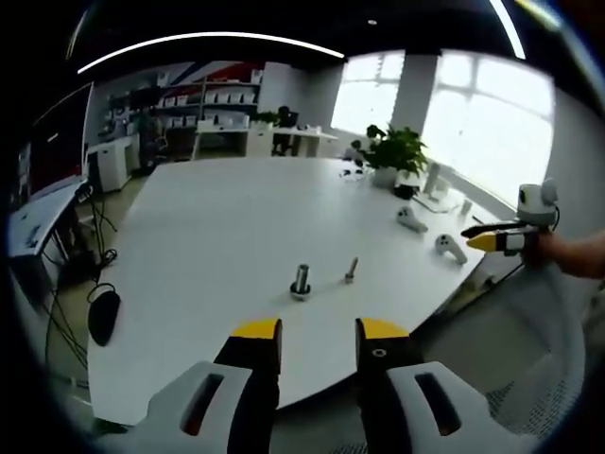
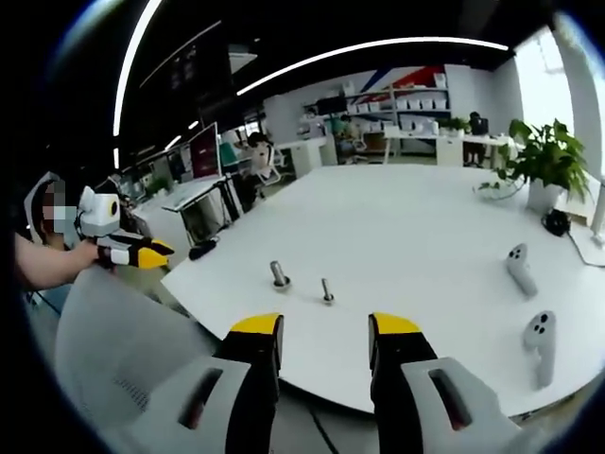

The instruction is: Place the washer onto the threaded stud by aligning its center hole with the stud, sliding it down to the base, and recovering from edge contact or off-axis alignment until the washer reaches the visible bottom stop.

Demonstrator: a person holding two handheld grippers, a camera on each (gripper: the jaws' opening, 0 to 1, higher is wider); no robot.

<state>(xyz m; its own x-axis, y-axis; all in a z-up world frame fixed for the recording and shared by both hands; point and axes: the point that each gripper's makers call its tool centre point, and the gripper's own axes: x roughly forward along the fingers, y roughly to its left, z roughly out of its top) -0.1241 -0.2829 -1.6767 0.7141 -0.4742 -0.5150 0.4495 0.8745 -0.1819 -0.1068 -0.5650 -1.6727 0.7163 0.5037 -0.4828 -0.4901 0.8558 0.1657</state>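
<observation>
On the white table point(image 1: 217, 236) two small metal parts stand upright near the front edge. The thicker stud point(image 1: 301, 281) has a wider ring at its foot. A thinner bolt point(image 1: 351, 270) stands beside it. Both are too small to tell a washer apart. My left gripper point(image 1: 319, 333) is open and empty, short of the table edge. The right gripper view shows the stud point(image 2: 280, 275) and the bolt point(image 2: 327, 291) beyond my right gripper point(image 2: 326, 328), also open and empty. Each gripper appears in the other's view, held off the table: right gripper point(image 1: 492, 241), left gripper point(image 2: 142, 253).
Two white hand controllers point(image 1: 411, 219) point(image 1: 451, 248) lie toward the table's far side, seen again as controllers point(image 2: 518, 268) point(image 2: 540, 345). A potted plant point(image 1: 395, 151) stands at the back. A black mouse point(image 1: 102, 314) lies at the left edge. A grey mesh chair point(image 2: 113, 350) sits by the table.
</observation>
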